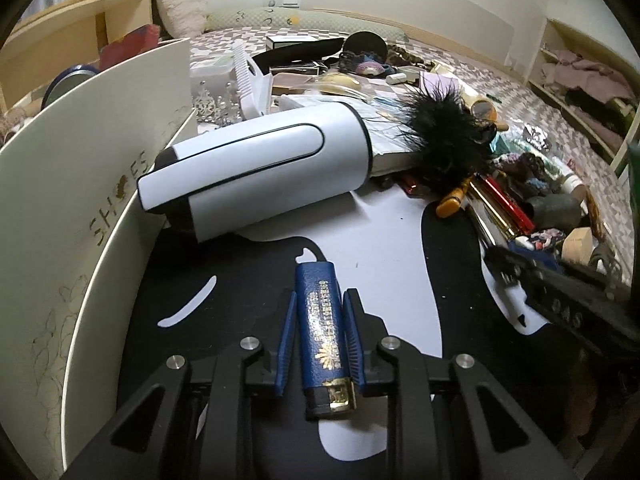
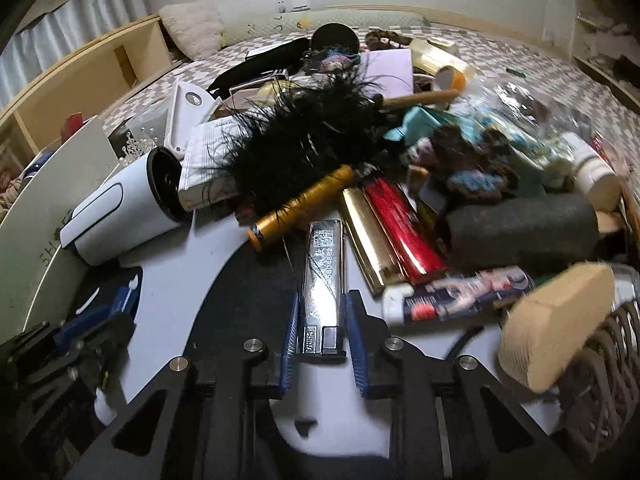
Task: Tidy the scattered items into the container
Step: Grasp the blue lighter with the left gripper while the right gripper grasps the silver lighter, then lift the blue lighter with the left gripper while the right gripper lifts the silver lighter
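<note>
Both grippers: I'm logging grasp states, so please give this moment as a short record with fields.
left gripper: shut on blue lighter, held lengthwise between the pads
right gripper: shut on silver lighter
container: white shoe box, wall at left
inside box: white hair dryer, black feather piece, gold lighter, red lighter
beyond the box: more clutter on the checked bedspread

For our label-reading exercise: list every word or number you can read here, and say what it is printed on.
"SHOES": gold letters on the white box wall.
"0580-862", uncertain: label on the silver lighter in the right gripper.
Gold print on the blue lighter in the left gripper: too small to read.
</note>
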